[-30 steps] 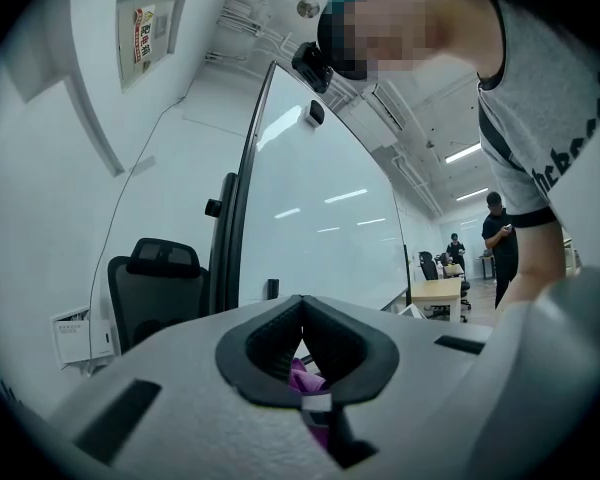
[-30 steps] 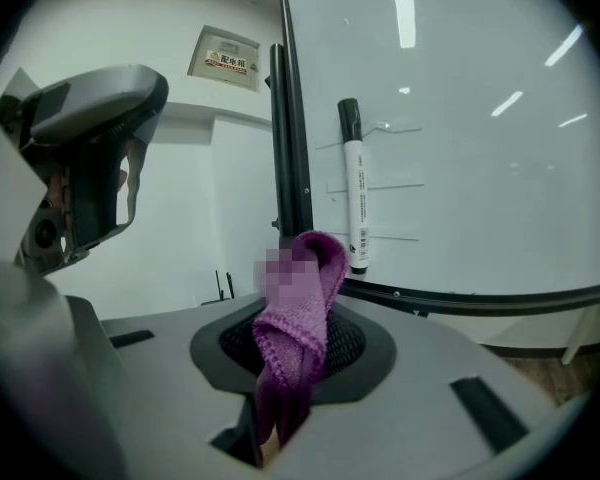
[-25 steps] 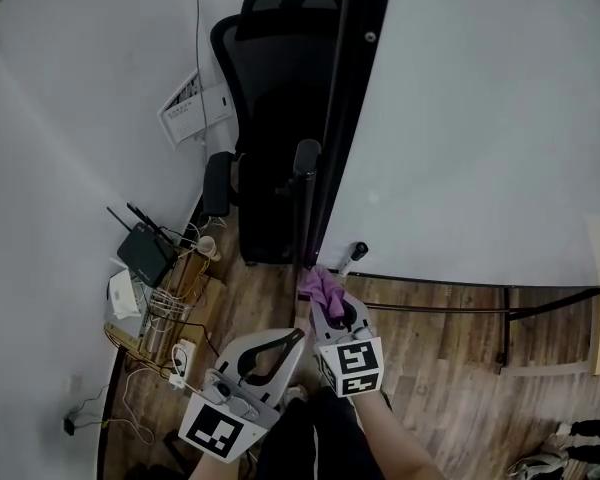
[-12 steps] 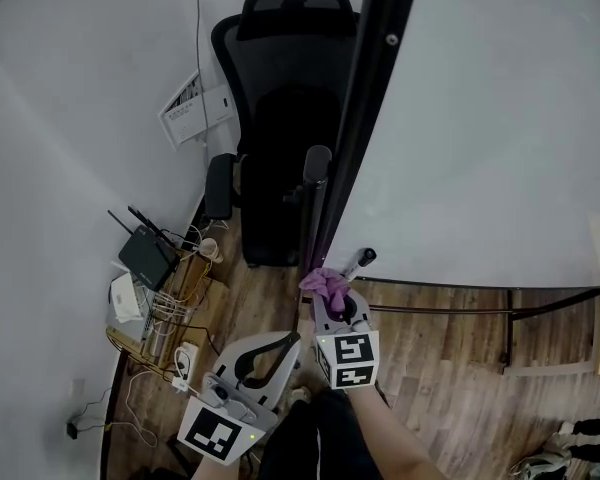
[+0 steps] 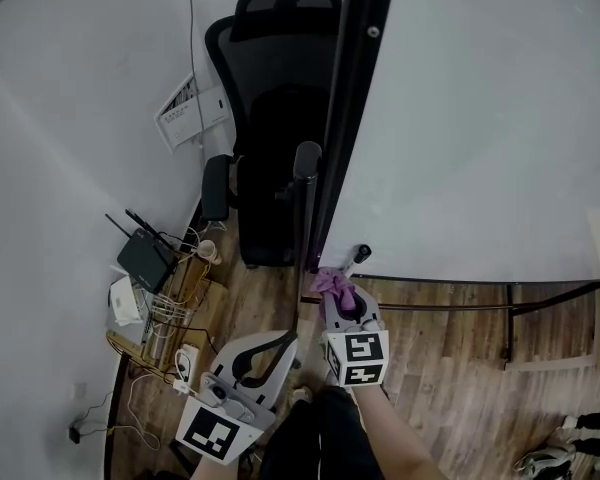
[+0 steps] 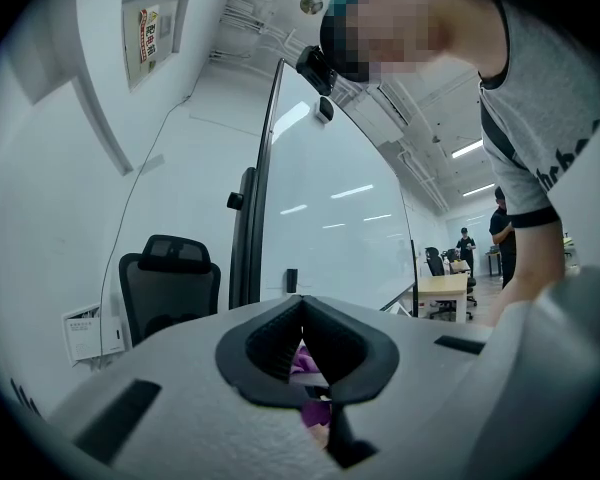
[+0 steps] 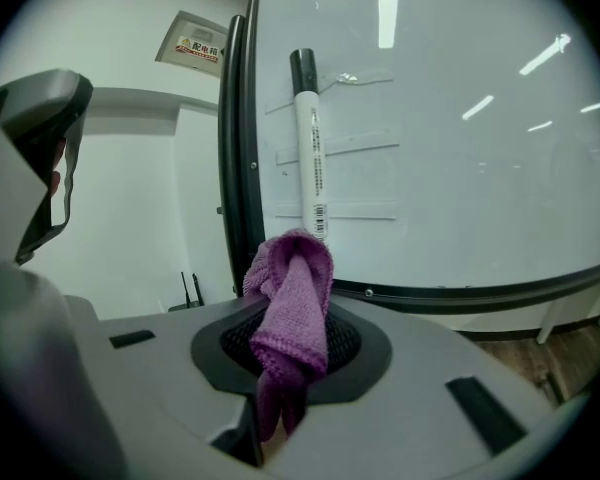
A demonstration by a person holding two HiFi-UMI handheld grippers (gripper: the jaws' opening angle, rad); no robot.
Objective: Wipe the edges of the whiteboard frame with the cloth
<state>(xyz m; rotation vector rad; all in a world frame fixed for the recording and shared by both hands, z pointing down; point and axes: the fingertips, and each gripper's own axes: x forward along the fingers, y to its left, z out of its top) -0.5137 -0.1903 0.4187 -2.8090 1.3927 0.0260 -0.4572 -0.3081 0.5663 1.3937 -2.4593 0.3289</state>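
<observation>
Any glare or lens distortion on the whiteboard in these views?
Right gripper view: ceiling-light streaks glare on the glossy white whiteboard, fisheye bows its black frame; purple knitted cloth sharp. Left gripper view: same streaks, black round vignette. Head view: dim, no glare.

We look steeply down from the head at the floor (image 5: pixel 450 368). The right gripper (image 7: pixel 285 330) camera sits close behind its fingers (image 7: pixel 230 345), very near the whiteboard frame (image 7: pixel 235 168). The left gripper (image 6: pixel 302 316) camera looks up at that same frame from farther back.
</observation>
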